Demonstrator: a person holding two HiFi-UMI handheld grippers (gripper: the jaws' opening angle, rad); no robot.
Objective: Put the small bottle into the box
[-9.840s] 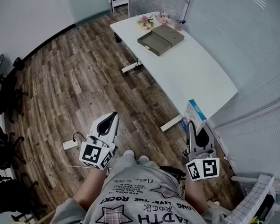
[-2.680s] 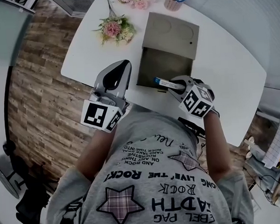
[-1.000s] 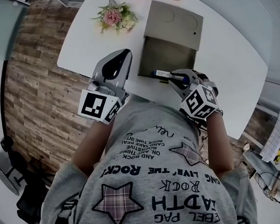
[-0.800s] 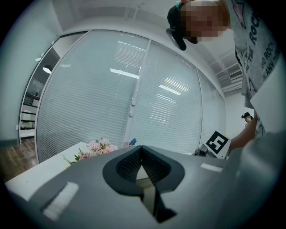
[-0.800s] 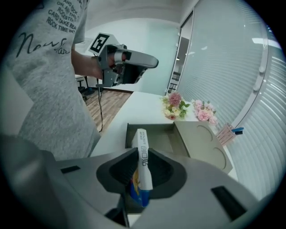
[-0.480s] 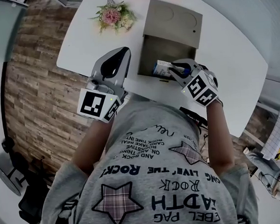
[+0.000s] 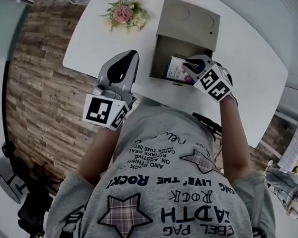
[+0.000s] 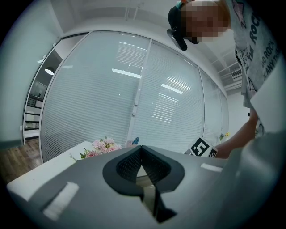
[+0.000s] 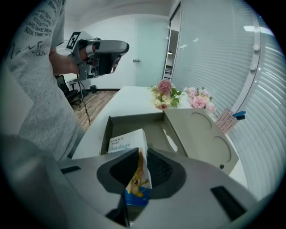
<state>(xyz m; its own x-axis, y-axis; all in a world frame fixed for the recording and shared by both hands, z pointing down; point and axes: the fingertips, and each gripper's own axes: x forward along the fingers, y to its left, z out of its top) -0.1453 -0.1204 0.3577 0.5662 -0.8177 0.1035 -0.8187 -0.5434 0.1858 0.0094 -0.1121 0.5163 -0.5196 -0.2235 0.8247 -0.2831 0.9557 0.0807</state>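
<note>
Seemingly for lowering, the right claw, jaws just closing tighter, grips the white-and-blue cardboard carton above the open grey box; left claw shut, idle.

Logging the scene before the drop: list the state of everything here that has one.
right hand-held gripper: shut on the bandage carton, jaws just closed further.
bandage carton: clamped, held over the box's tray; contact with the bottom cannot be told.
left hand-held gripper: shut, nothing between its jaws.
grey box: open, its lid folded back flat.
</note>
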